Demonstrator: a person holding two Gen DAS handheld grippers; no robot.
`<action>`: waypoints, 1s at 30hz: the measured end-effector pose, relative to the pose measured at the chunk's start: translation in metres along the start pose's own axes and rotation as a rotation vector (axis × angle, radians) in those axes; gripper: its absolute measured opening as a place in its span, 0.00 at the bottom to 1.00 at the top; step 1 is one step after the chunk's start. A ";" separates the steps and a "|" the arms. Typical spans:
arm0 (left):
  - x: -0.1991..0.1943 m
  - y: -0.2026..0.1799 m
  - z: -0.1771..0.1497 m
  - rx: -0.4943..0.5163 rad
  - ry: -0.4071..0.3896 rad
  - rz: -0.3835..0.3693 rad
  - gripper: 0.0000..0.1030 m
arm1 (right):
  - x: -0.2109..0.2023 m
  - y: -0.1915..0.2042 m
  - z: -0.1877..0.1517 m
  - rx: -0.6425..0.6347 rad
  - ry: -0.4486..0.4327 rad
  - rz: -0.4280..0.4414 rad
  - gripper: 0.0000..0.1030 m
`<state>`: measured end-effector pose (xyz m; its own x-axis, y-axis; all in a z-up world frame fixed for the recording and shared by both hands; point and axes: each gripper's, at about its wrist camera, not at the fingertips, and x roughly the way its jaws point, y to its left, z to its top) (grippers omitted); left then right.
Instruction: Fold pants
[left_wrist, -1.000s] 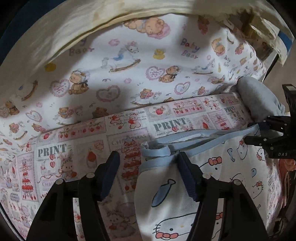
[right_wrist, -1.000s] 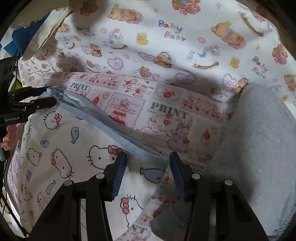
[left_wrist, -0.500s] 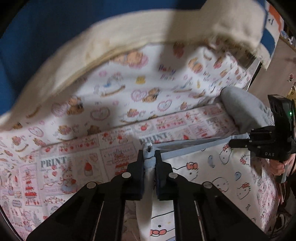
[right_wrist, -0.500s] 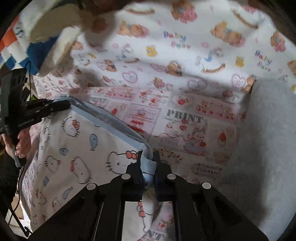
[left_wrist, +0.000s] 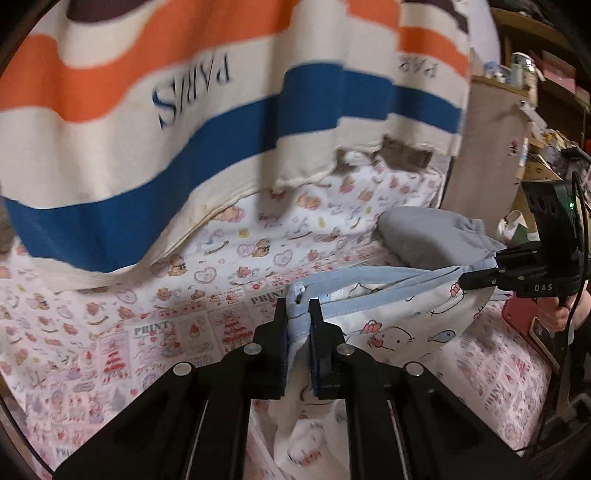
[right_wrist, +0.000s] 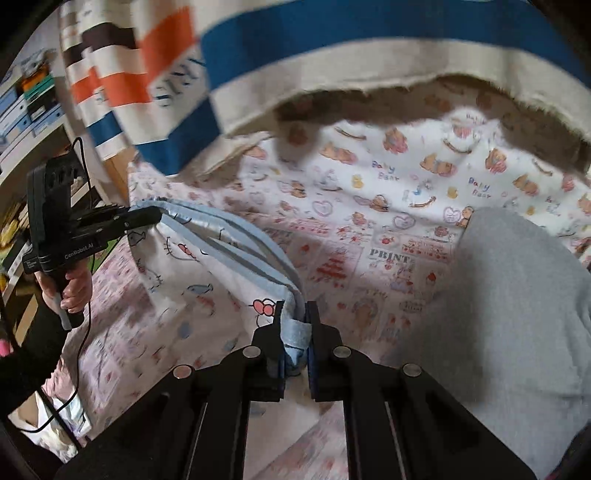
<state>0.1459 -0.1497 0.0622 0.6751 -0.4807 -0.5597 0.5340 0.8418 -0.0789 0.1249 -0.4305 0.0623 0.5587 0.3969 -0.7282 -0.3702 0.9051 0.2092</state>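
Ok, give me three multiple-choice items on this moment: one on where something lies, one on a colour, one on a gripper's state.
1. Where does the grey garment lie relative to the cat-print pants?
A. to their right on the bed
B. on top of them
C. hanging from the striped blanket

2. What colour is the pants' waistband?
A. orange
B. light blue
C. grey

3. What is the left gripper doing?
A. open above the sheet
B. shut on nothing
C. shut on the waistband

Answers: 1 A, the right wrist view shows grey cloth right of the pants. 2 B, the band is pale blue. 3 C, blue fabric sits pinched between its fingers; the right gripper does likewise.
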 end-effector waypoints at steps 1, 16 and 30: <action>-0.010 -0.005 -0.004 -0.005 -0.015 0.006 0.08 | -0.009 0.005 -0.004 -0.011 -0.007 -0.005 0.08; -0.057 -0.029 -0.087 -0.029 0.016 0.022 0.09 | -0.020 0.057 -0.086 -0.043 0.035 -0.011 0.08; -0.058 -0.022 -0.139 -0.087 0.129 -0.004 0.14 | -0.004 0.052 -0.140 0.063 0.077 0.028 0.14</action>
<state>0.0237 -0.1064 -0.0185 0.5989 -0.4536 -0.6599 0.4868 0.8606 -0.1497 -0.0001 -0.4064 -0.0156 0.4889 0.4118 -0.7690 -0.3361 0.9024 0.2696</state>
